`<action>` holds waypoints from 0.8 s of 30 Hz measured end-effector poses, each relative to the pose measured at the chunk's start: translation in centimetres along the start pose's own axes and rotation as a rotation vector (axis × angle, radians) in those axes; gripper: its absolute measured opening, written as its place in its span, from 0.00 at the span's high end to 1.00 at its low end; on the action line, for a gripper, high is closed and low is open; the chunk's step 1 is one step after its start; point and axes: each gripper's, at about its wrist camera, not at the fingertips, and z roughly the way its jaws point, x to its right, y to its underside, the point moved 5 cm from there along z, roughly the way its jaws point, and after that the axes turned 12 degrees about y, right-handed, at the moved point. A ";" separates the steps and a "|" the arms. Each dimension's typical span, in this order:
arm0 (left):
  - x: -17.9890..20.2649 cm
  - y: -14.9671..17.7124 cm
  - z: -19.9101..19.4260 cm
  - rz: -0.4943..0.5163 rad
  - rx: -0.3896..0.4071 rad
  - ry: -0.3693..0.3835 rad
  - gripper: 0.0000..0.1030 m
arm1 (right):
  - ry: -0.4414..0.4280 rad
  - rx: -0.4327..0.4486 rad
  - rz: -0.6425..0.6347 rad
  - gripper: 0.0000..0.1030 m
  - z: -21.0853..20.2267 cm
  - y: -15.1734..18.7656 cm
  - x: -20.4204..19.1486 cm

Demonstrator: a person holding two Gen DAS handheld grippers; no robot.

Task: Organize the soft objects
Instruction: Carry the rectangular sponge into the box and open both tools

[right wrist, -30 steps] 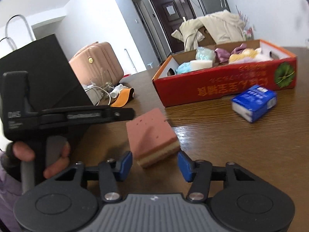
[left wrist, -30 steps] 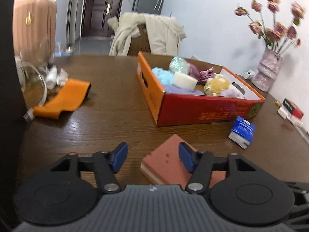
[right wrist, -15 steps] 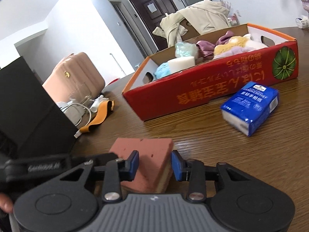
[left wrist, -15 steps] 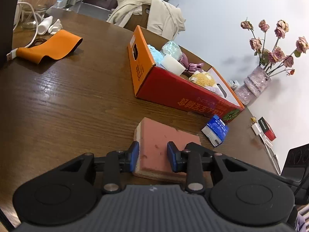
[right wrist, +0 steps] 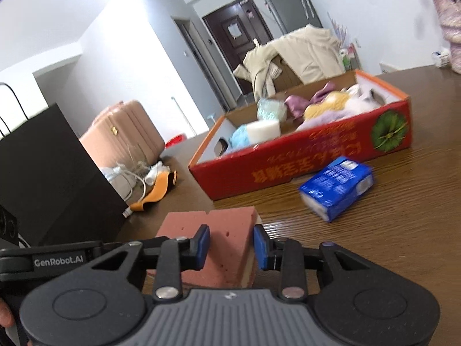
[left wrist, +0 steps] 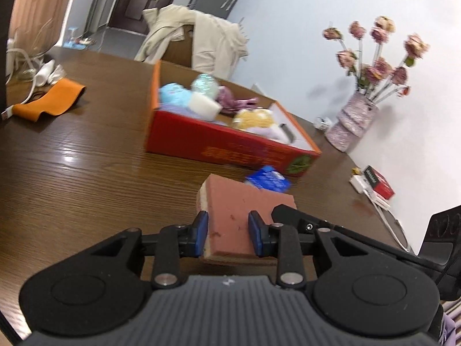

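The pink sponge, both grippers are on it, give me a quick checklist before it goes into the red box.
1. Left gripper clamped on pink sponge, jaws having just closed in: ok.
2. Right gripper clamped on the sponge's other end: ok.
3. Sponge clear of the table: cannot tell.
4. Blue packet lies between sponge and red box, so the path along the table is blocked: not ok.
5. Box top open: ok.
6. Room among the soft items inside: cannot tell.

Left gripper [left wrist: 227, 236]: tilted downward, blue pads pinching the pink sponge [left wrist: 245, 201], jaws just narrowed.
Right gripper [right wrist: 230, 245]: tilted downward, pads clamped on the same sponge, jaws just narrowed.
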 end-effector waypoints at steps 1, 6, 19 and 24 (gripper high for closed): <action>0.9 0.2 0.1 0.009 0.001 0.008 0.70 | 0.002 0.010 0.004 0.69 -0.7 -0.1 0.4; 5.2 1.2 0.9 0.045 0.005 0.046 0.70 | 0.015 0.065 0.024 0.69 -4.7 -0.6 3.5; 8.3 -4.8 5.6 0.084 0.078 0.038 0.70 | 0.009 0.160 -0.018 0.69 -5.5 -7.1 7.9; 6.2 -9.3 7.6 0.068 0.129 0.016 0.70 | -0.036 0.150 -0.051 0.69 -1.8 -12.2 7.4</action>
